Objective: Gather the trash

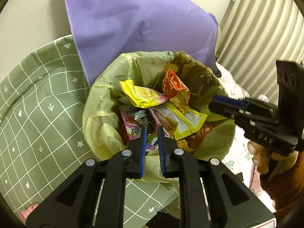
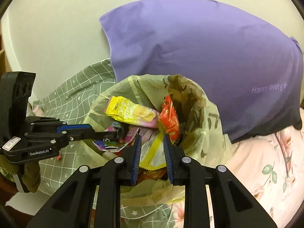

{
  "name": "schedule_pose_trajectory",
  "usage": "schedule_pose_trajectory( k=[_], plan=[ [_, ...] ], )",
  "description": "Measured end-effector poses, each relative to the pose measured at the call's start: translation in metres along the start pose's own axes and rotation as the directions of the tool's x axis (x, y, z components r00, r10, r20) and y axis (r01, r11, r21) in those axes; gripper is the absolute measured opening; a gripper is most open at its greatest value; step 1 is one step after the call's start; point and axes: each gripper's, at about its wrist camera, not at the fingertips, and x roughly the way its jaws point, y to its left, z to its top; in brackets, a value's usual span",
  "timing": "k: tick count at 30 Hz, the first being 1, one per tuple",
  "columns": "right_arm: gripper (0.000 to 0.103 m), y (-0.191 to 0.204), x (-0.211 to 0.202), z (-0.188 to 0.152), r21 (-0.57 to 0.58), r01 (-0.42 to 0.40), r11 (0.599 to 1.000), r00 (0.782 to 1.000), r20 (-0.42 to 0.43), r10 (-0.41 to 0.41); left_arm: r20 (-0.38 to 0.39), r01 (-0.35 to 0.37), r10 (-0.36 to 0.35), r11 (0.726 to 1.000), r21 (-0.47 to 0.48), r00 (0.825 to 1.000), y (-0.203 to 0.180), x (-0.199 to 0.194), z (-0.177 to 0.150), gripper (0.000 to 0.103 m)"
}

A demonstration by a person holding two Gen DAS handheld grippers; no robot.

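Observation:
A yellow-green trash bag (image 1: 91,114) (image 2: 209,133) stands open on the bed, filled with snack wrappers. On top lie a yellow wrapper (image 1: 140,95) (image 2: 129,112), a red wrapper (image 1: 172,85) (image 2: 169,117) and a long yellow-edged packet (image 1: 186,121) (image 2: 152,152). My left gripper (image 1: 151,131) (image 2: 114,134) hangs over the bag's mouth, jaws a narrow gap apart, pads pressing on nothing; a crumpled silvery wrapper (image 1: 140,116) lies just beyond its tips. My right gripper (image 2: 152,138) (image 1: 212,103) hovers at the bag's right side, jaws slightly apart and empty, the long packet lying below them.
A purple pillow (image 1: 142,19) (image 2: 209,57) leans on the white wall behind the bag. Green checked bedding (image 1: 38,104) spreads to the left, a pink floral sheet (image 2: 266,161) to the right. A pleated curtain (image 1: 266,28) hangs at far right. A hand (image 1: 256,152) holds the right gripper.

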Motion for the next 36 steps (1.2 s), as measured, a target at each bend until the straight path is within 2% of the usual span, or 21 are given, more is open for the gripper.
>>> schedule_pose_trajectory(
  k=[2, 4, 5, 7, 10, 13, 15, 18, 24, 30, 33, 36],
  plan=[
    [0.024, 0.005, -0.004, -0.005, 0.014, 0.019, 1.000, 1.000, 0.005, -0.019, 0.026, 0.004, -0.004, 1.000, -0.016, 1.000, 0.004, -0.010, -0.003, 0.036],
    [0.027, 0.012, -0.012, -0.010, 0.034, 0.039, 0.999, 0.999, 0.024, -0.040, 0.050, 0.013, -0.011, 0.999, -0.035, 0.999, 0.007, -0.021, -0.006, 0.044],
    [0.034, 0.015, -0.016, -0.012, 0.043, 0.039, 0.998, 0.999, 0.032, -0.040, 0.060, 0.006, -0.003, 0.999, -0.042, 0.998, 0.008, -0.028, -0.009, 0.050],
    [0.039, 0.024, -0.029, -0.019, 0.061, 0.029, 0.998, 0.998, 0.059, -0.033, 0.088, -0.022, 0.027, 0.998, -0.055, 0.996, 0.010, -0.048, -0.020, 0.061],
    [0.043, 0.049, -0.048, -0.026, 0.043, 0.025, 0.999, 0.994, 0.101, -0.030, 0.149, -0.089, 0.104, 0.991, -0.100, 0.983, 0.014, -0.088, -0.048, 0.067],
    [0.044, 0.082, -0.070, -0.037, 0.016, -0.011, 1.000, 0.989, 0.145, 0.009, 0.176, -0.147, 0.172, 0.978, -0.147, 0.969, 0.019, -0.128, -0.081, 0.073],
    [0.045, 0.106, -0.083, -0.047, -0.003, -0.025, 1.000, 0.986, 0.164, 0.026, 0.190, -0.196, 0.225, 0.968, -0.160, 0.956, 0.019, -0.150, -0.100, 0.073],
    [0.045, 0.141, -0.098, -0.063, -0.037, -0.052, 0.998, 0.984, 0.166, 0.057, 0.212, -0.297, 0.332, 0.938, -0.181, 0.919, 0.020, -0.188, -0.137, 0.073],
    [0.045, 0.194, -0.116, -0.091, -0.097, -0.099, 0.990, 0.982, 0.154, 0.113, 0.208, -0.393, 0.441, 0.889, -0.237, 0.873, 0.025, -0.237, -0.187, 0.073],
    [0.045, 0.232, -0.128, -0.117, -0.138, -0.113, 0.984, 0.978, 0.162, 0.135, 0.174, -0.515, 0.575, 0.805, -0.294, 0.799, 0.022, -0.269, -0.222, 0.073],
    [0.045, 0.245, -0.132, -0.125, -0.159, -0.107, 0.981, 0.978, 0.160, 0.133, 0.178, -0.505, 0.572, 0.804, -0.313, 0.801, 0.023, -0.280, -0.231, 0.073],
    [0.045, 0.249, -0.137, -0.130, -0.160, -0.107, 0.981, 0.976, 0.170, 0.134, 0.199, -0.504, 0.575, 0.804, -0.315, 0.794, 0.018, -0.289, -0.235, 0.073]
  ],
)
